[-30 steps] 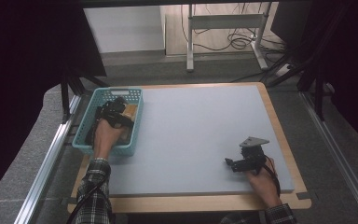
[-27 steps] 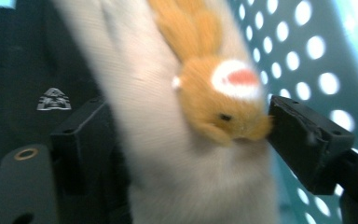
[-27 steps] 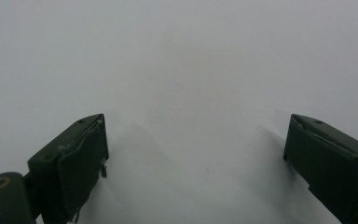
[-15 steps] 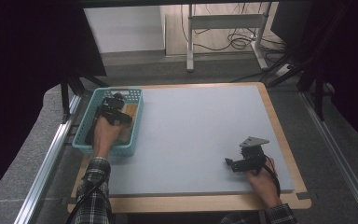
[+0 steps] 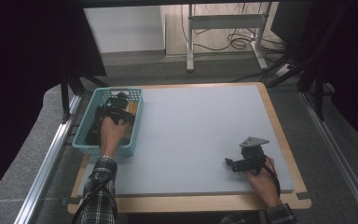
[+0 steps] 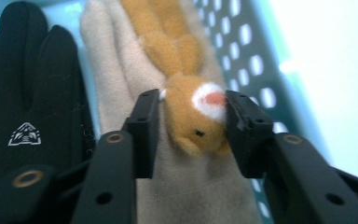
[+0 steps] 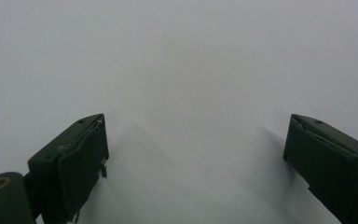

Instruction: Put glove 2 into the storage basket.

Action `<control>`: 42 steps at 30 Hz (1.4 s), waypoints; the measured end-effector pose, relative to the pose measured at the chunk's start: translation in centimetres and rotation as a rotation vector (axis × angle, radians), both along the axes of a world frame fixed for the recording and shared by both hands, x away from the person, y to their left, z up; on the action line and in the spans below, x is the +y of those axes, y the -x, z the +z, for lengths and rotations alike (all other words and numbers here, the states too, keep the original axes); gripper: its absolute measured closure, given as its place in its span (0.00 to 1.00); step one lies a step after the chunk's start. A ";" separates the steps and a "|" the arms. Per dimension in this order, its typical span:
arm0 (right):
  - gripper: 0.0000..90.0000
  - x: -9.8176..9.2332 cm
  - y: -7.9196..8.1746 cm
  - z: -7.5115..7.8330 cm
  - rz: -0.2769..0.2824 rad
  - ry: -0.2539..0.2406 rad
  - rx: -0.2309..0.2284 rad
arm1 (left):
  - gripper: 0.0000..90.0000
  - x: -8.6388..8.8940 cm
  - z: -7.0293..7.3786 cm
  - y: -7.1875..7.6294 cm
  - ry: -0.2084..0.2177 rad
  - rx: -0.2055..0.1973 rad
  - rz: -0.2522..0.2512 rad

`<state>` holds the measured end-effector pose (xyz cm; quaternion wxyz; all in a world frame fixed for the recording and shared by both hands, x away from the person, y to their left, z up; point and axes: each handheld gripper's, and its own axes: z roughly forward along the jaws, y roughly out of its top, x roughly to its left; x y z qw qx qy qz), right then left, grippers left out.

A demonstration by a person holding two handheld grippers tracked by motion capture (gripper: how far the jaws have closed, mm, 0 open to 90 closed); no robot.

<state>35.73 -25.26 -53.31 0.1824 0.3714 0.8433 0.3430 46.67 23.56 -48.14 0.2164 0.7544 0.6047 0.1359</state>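
Plush toy (image 6: pixel 193 119), orange with a white-and-pink patch, lay in the teal basket (image 5: pixel 87 140) at left of centre in the high view. In the left gripper view it sat mid-frame on a beige glove (image 6: pixel 121 84). A black glove (image 6: pixel 23 88) with a small white logo lay just beside the beige one, at the left of that frame. The basket's perforated wall (image 6: pixel 247 51) ran along the upper right.

Left gripper (image 6: pixel 191 126) reached down into the basket, hand (image 5: pixel 109 133) behind it. Its fingers (image 6: pixel 144 126) had just been closing; both pads met the toy's sides, pinching it.

Basket stood on the left edge of the pale blue surface (image 5: pixel 200 126), toward the far side.

Right gripper (image 5: pixel 235 164) rested on the surface at lower right of the high view, well apart from the basket, grey plate on top. Its fingers (image 7: pixel 81 163) were spread wide, with bare surface between them.
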 end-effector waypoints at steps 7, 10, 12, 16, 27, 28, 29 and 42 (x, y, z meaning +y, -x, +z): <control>0.07 0.0 0.0 0.0 0.000 0.000 0.001 | 0.39 1.1 0.7 0.8 0.003 -0.069 0.017; 0.07 0.0 0.0 0.0 0.000 0.000 0.001 | 0.32 1.8 1.0 1.1 0.017 -0.093 0.023; 0.07 0.0 0.0 0.0 0.000 0.000 0.001 | 0.29 2.3 1.1 1.3 0.032 -0.103 0.026; 0.07 0.0 0.0 0.0 0.000 0.000 0.001 | 0.22 3.1 1.2 1.8 0.064 -0.128 0.025; 0.07 0.0 0.0 0.0 0.000 0.000 0.001 | 0.10 4.0 1.8 3.0 0.135 -0.188 0.009; 0.07 0.0 0.0 0.0 0.000 0.000 0.000 | 0.09 4.1 1.9 3.2 0.142 -0.192 0.006; 0.07 0.0 0.0 0.0 0.000 0.000 0.000 | 0.09 4.1 1.9 3.3 0.154 -0.196 0.007; 0.07 0.0 0.0 0.0 0.000 0.001 0.000 | 0.03 3.9 2.8 5.1 0.196 -0.239 -0.050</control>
